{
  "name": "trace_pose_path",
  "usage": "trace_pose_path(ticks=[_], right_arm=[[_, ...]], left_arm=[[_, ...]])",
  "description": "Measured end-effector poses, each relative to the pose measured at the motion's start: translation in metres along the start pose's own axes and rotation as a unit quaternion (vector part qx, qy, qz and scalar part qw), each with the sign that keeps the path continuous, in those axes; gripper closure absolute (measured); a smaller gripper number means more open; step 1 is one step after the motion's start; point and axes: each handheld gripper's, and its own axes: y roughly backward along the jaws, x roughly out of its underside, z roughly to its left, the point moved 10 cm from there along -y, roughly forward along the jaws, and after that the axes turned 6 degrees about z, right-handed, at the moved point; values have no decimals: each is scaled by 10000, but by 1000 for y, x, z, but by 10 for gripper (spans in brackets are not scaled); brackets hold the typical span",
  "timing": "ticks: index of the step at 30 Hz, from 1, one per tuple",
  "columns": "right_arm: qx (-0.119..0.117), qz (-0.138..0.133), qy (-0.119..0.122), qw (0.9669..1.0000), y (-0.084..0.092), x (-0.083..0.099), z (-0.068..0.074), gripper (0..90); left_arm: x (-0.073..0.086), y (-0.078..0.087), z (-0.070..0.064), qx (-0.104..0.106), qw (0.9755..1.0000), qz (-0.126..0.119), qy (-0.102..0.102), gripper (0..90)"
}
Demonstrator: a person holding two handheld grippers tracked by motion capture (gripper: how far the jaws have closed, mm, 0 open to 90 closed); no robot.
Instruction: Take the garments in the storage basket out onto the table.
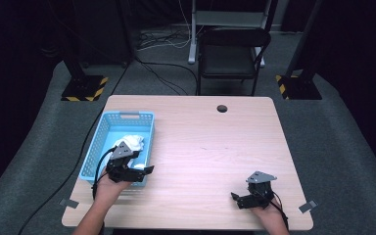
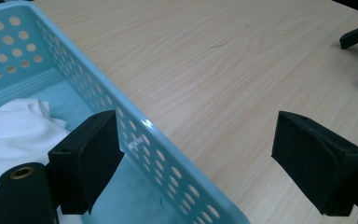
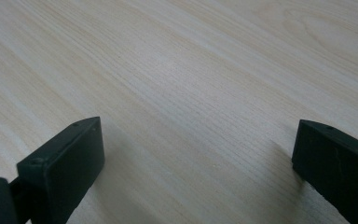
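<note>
I see a light wood-grain table (image 1: 215, 147) with a dark round hole (image 1: 222, 108) near its far edge; grey carpet (image 1: 333, 127) surrounds it; a black folding chair (image 1: 232, 54) stands beyond; hazard-striped stand bases (image 1: 84, 89) flank both sides; dark surroundings.

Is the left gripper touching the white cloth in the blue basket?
Cannot tell. In the left gripper view the left gripper straddles the basket wall, one jaw overlapping the white cloth; no contact or gap shows plainly.

One blue basket (image 1: 108, 147) — one white cloth (image 1: 133, 142) — one chair (image 1: 232, 51), one table (image 1: 215, 156), two grippers.
</note>
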Motion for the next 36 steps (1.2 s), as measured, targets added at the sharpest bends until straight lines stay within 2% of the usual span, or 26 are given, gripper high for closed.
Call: trace_pose_path(ticks=[11, 36], right_arm=[[0, -1, 1, 10000, 0, 0, 0, 16], [0, 0, 1, 10000, 0, 0, 0, 17]], left_arm=[[-3, 1, 15, -79, 9998, 12, 195, 149], [-6, -1, 38, -237, 9992, 181, 275, 152]])
